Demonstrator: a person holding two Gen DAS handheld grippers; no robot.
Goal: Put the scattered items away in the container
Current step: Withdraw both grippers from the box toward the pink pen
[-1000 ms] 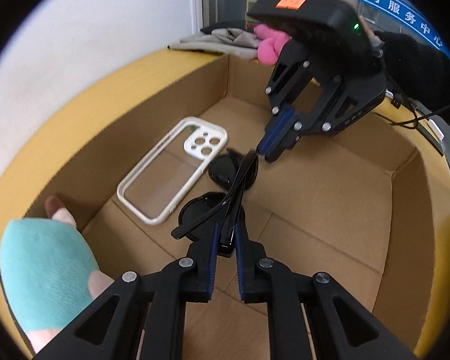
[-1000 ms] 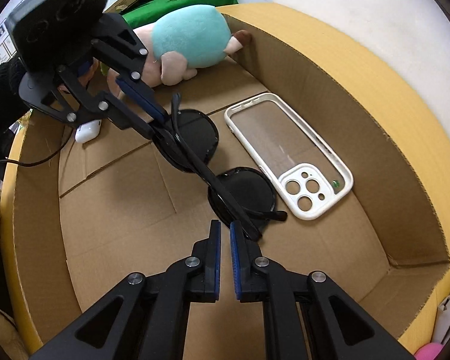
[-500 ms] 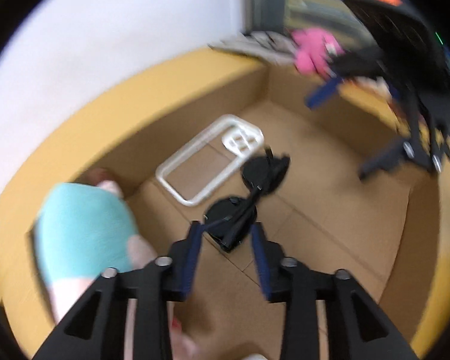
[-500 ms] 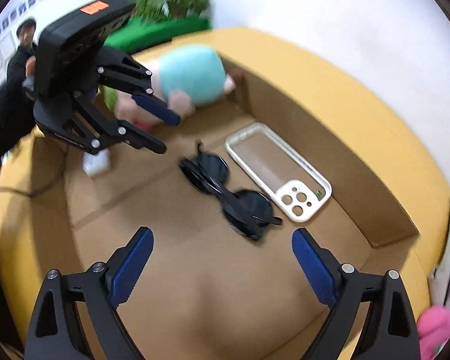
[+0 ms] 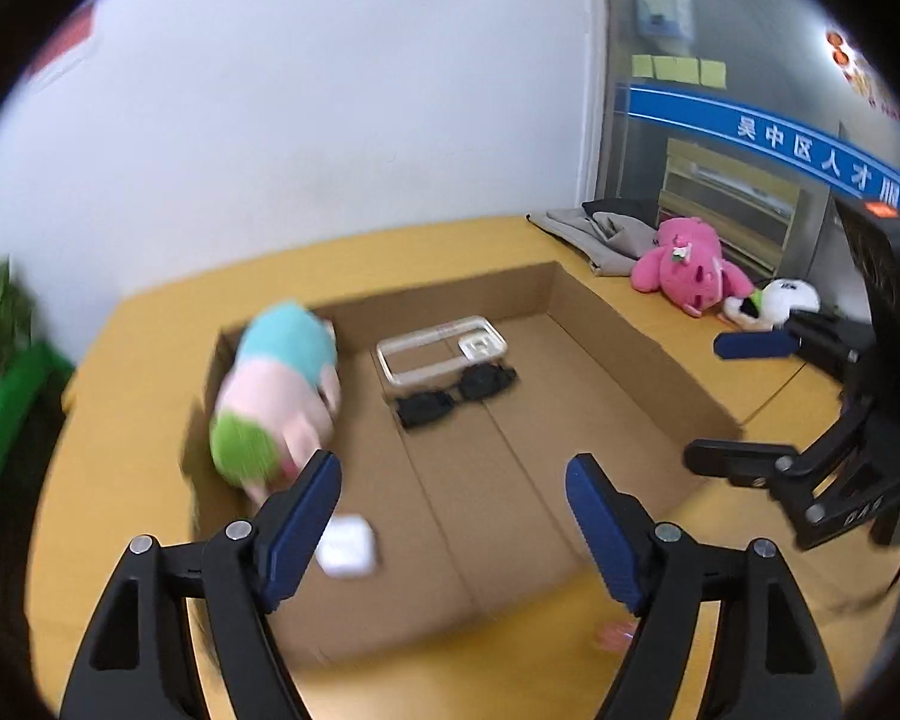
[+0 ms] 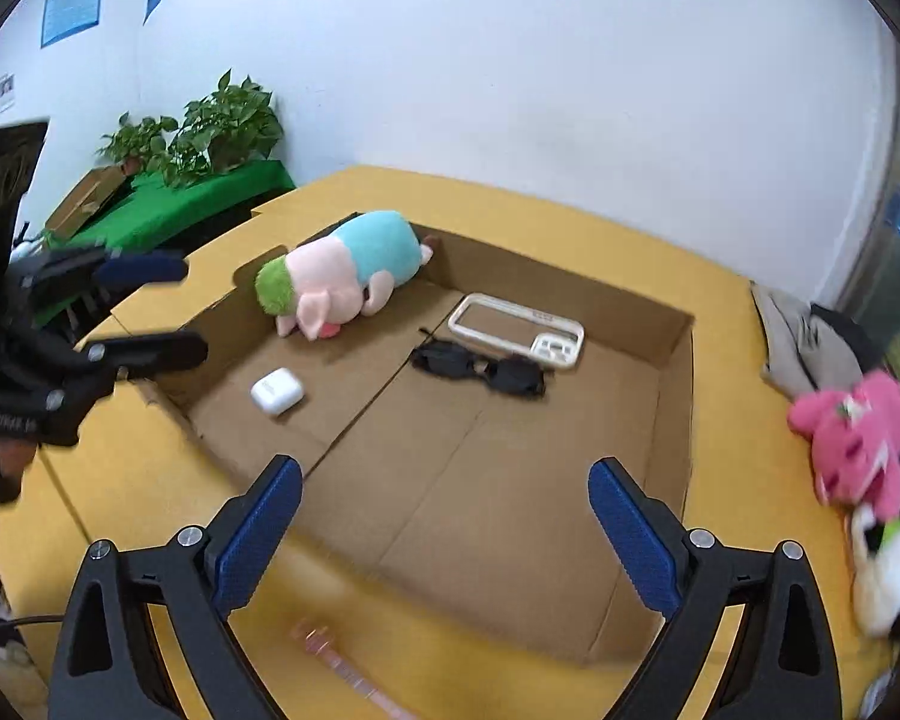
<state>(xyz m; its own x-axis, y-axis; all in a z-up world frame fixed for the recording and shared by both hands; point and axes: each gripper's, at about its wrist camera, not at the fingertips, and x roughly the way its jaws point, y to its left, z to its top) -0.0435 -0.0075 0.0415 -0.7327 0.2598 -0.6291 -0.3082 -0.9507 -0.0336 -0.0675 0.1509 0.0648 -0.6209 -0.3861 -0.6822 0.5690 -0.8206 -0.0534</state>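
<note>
The cardboard box (image 6: 672, 396) lies open on the yellow table. In it are black sunglasses (image 6: 480, 367), a white phone case (image 6: 516, 330), a white earbud case (image 6: 277, 391) and a plush pig (image 6: 342, 270). The same box (image 5: 660, 372) holds the sunglasses (image 5: 456, 393), phone case (image 5: 441, 348), earbud case (image 5: 348, 552) and pig (image 5: 276, 390) in the left wrist view. My left gripper (image 5: 453, 528) is open and empty above the box's near edge. My right gripper (image 6: 444, 534) is open and empty, also above the near edge.
A pink plush (image 6: 852, 438) and a white plush (image 6: 888, 570) lie on the table right of the box, with grey cloth (image 6: 804, 342) behind them. A pinkish clear object (image 6: 336, 660) lies on the table before the box. Potted plants (image 6: 210, 126) stand at back left.
Both grippers opened, letting go of the sunglasses, which now lie flat in the box. Both grippers pulled back and up, out of the box.
</note>
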